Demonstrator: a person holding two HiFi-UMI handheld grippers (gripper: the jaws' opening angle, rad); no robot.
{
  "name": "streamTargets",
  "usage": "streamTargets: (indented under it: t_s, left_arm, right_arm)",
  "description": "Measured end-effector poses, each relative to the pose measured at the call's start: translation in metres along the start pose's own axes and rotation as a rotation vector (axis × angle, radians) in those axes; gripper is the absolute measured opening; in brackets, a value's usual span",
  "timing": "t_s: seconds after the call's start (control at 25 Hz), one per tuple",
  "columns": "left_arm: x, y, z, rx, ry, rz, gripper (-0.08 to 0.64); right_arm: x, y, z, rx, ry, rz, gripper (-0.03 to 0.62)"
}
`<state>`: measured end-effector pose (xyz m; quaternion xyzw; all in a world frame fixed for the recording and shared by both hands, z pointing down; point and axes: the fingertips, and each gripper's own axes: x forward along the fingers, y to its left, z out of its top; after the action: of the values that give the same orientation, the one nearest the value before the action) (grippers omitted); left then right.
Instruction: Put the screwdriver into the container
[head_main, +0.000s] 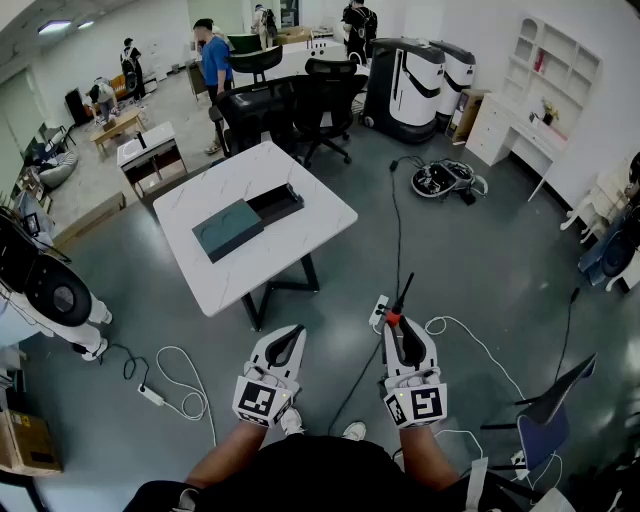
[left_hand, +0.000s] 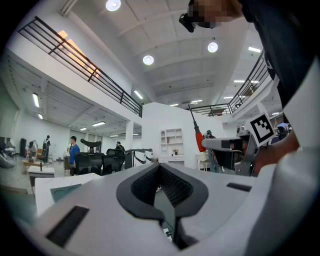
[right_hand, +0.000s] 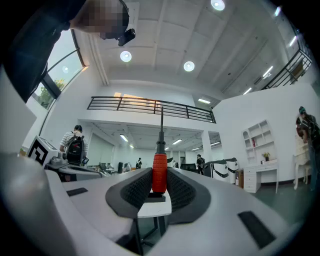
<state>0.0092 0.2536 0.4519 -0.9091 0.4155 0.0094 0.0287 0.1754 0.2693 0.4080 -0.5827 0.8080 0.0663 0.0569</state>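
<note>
Red-handled and black-shafted, the screwdriver (head_main: 402, 298) stands clamped in the right gripper (head_main: 405, 335). The ribbed pads press on either side of its handle and the shaft points forward, away from the person. Holding it by the thick handle leaves the slim shaft free, which looks like the end meant to go in first. The left gripper (head_main: 290, 340) carries nothing. Its 2 jaws meet at the tips around a bare hollow, so it appears parked beside its partner, not working.

Both tools hang low in front of the person, over grey floor strewn with white cables (head_main: 185, 385). The target sits well apart from them: a black open container (head_main: 275, 203) on the white table (head_main: 290, 245), touching a teal-grey flat box (head_main: 228, 229) that may be its lid. The container lies toward the table's far side, long and shallow, which suits a tool laid flat.

By the look of it, the carry to the table is the step in hand and nothing has been placed. The next move calls for walking forward, then lowering the screwdriver lengthwise into the container. Black office chairs (head_main: 320, 100) stand just behind the table, and several people are busy at the room's far end.
</note>
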Motion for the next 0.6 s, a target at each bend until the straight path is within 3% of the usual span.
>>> streamTargets:
  t_s: [0.6]
  left_arm:
    - [-0.008,0.048,-0.001,0.003,-0.013,0.005,0.005]
  right_arm:
    - [0.035,0.039,-0.002,-0.011,-0.019,0.046,0.106]
